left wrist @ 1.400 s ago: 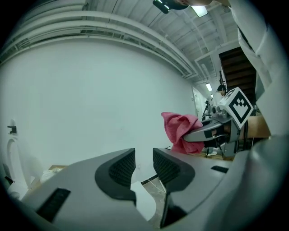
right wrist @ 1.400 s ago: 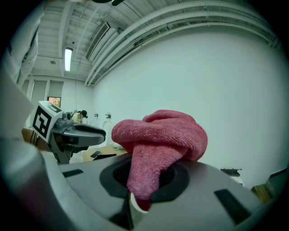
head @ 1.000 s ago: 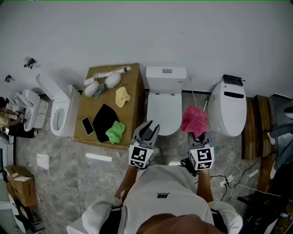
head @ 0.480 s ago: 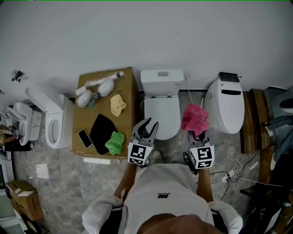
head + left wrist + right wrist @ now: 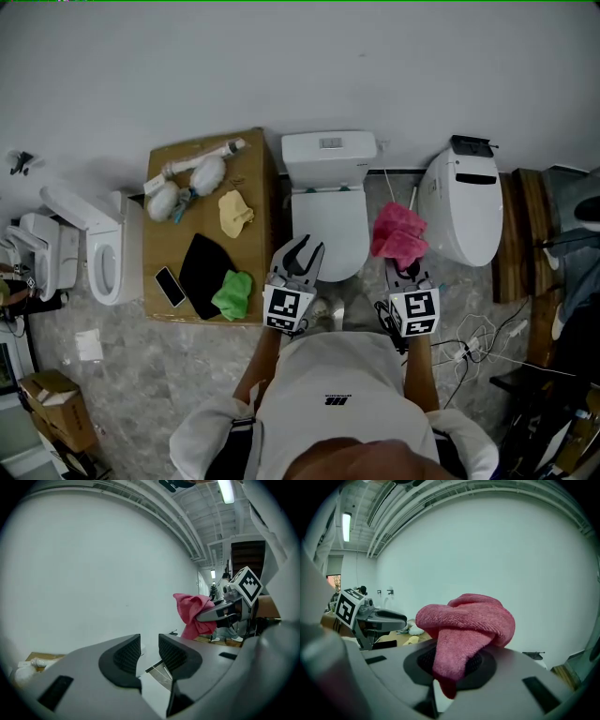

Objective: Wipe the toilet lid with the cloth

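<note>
"Two grippers in front of the person. Condition of each?"

"The left gripper (image 5: 306, 247) has its jaws apart with nothing between them. The right gripper (image 5: 405, 268) is clamped on the pink cloth (image 5: 398, 232), which bunches up above its jaws."

"Position of the cloth against the toilet lid (image 5: 328, 225)?"

"Just right of the closed lid and apart from it, over the floor between that toilet and a second white toilet (image 5: 466, 214). The left gripper's tips show at the lid's front left corner."

"Further back?"

"The cistern (image 5: 329, 157) stands behind the lid, against the white wall. Left of the toilet, a brown board (image 5: 260, 178) carries a green cloth (image 5: 231, 293), a black cloth (image 5: 204, 272), a phone (image 5: 170, 286) and a yellow cloth (image 5: 234, 211)."
</note>
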### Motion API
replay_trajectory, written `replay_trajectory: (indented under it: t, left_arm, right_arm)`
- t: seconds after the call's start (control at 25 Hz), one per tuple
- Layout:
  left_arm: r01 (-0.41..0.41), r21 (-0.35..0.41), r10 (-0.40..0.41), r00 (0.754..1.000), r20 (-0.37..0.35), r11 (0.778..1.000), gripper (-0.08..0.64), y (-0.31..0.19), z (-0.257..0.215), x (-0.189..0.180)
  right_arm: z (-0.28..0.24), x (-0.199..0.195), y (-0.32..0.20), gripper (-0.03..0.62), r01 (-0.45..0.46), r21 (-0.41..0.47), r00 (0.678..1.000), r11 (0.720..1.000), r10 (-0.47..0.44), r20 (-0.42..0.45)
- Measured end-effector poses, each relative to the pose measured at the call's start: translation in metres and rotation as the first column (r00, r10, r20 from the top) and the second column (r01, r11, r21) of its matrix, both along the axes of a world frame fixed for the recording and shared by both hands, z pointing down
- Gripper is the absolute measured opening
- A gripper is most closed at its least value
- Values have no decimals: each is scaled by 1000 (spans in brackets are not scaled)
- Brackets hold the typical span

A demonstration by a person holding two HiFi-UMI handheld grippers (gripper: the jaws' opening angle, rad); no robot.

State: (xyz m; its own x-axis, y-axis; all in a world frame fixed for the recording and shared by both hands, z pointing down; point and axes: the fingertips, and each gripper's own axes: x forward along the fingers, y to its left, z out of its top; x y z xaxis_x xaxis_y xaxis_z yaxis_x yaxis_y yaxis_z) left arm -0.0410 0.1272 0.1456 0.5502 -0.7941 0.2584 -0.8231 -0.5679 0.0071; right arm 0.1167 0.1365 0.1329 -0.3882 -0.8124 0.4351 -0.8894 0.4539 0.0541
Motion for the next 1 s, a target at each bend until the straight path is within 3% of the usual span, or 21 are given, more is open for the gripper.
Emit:
replay_trajectory:
  t: [0.52,1.0]
  left_arm:
    - [120,-96,-117,992,41,988,133,-95,43,14]
    - [234,-208,-218,971,99,950,120,-163,121,42]
  right_arm:
    - [60,19,-104,66,107,-148,994,983,-104,22]
    - [155,43,-193,66,195,-324,980,926,-169,108]
